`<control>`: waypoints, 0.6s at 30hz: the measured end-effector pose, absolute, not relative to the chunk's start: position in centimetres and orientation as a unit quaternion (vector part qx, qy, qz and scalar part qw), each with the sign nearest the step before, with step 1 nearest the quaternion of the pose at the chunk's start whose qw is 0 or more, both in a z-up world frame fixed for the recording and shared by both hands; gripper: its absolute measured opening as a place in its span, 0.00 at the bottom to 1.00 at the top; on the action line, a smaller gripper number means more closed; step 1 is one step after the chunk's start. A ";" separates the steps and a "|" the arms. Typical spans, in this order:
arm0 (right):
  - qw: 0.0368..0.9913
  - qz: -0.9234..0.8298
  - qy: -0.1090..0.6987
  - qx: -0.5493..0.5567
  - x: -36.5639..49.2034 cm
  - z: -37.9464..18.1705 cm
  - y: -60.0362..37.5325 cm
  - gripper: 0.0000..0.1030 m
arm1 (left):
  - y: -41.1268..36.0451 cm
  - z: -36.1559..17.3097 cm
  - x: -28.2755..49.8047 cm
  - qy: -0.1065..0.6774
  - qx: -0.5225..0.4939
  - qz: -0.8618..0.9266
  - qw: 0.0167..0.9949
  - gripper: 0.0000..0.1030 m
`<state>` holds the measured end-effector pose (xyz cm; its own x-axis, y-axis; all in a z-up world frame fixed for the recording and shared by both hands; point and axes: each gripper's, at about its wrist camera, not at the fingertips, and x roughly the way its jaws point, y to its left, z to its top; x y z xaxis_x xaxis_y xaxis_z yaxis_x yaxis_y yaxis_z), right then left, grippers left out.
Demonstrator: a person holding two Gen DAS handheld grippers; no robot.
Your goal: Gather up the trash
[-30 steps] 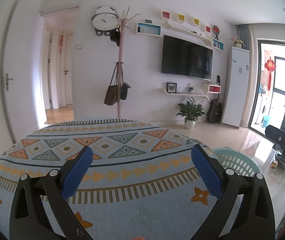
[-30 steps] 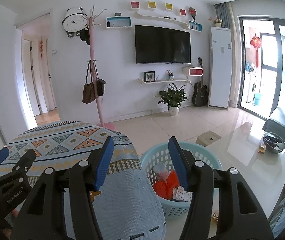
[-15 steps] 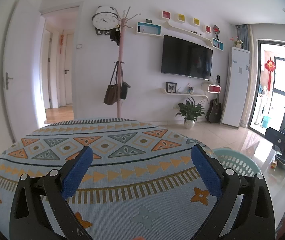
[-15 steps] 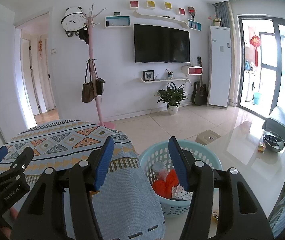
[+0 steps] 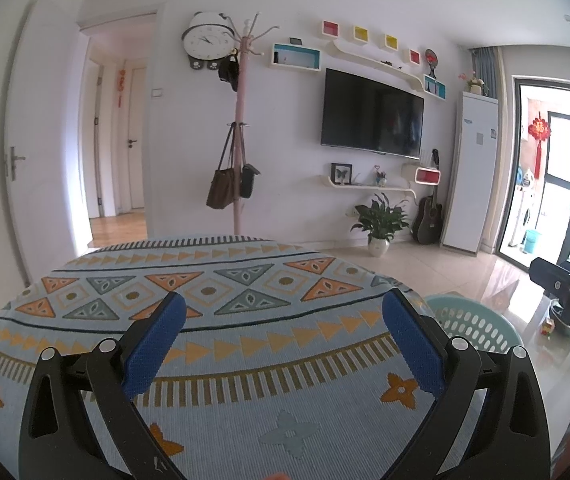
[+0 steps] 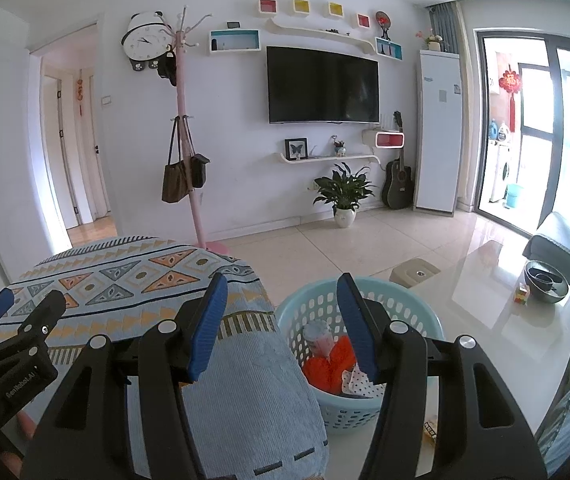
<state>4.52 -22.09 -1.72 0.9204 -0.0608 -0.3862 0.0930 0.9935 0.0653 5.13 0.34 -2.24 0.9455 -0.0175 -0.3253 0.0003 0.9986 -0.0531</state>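
Observation:
A light blue perforated basket stands on the floor beside the patterned cloth, holding orange fabric, a pale cup-like item and a dotted white piece. My right gripper hovers open above the cloth's edge and the basket's near rim, nothing between its blue pads. My left gripper is open over the patterned cloth, empty; its side also appears in the right wrist view as the left gripper. The basket rim peeks out at the right of the left wrist view.
A glossy low table with a dark bowl and a small cube sits to the right, a grey sofa behind it. A pink coat rack, potted plant and guitar line the far wall.

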 end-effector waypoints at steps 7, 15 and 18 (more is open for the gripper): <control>0.979 -0.039 0.196 0.041 4.5 -1.8 -22.1 0.52 | 0.4 -2.2 5.2 0.165 -0.026 -0.004 0.986 0.93; 0.979 -0.035 0.197 0.039 4.5 -2.0 -22.4 0.52 | 0.3 -2.2 5.2 0.165 -0.026 -0.003 0.986 0.93; 0.979 -0.035 0.197 0.038 4.5 -2.0 -22.4 0.52 | 0.3 -2.2 5.3 0.166 -0.027 -0.002 0.986 0.93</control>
<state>4.50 -22.42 -1.96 0.9199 -0.0544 -0.3884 0.0846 0.9945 0.0610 5.27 0.30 -2.21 0.9452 -0.0132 -0.3263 -0.0046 0.9985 -0.0538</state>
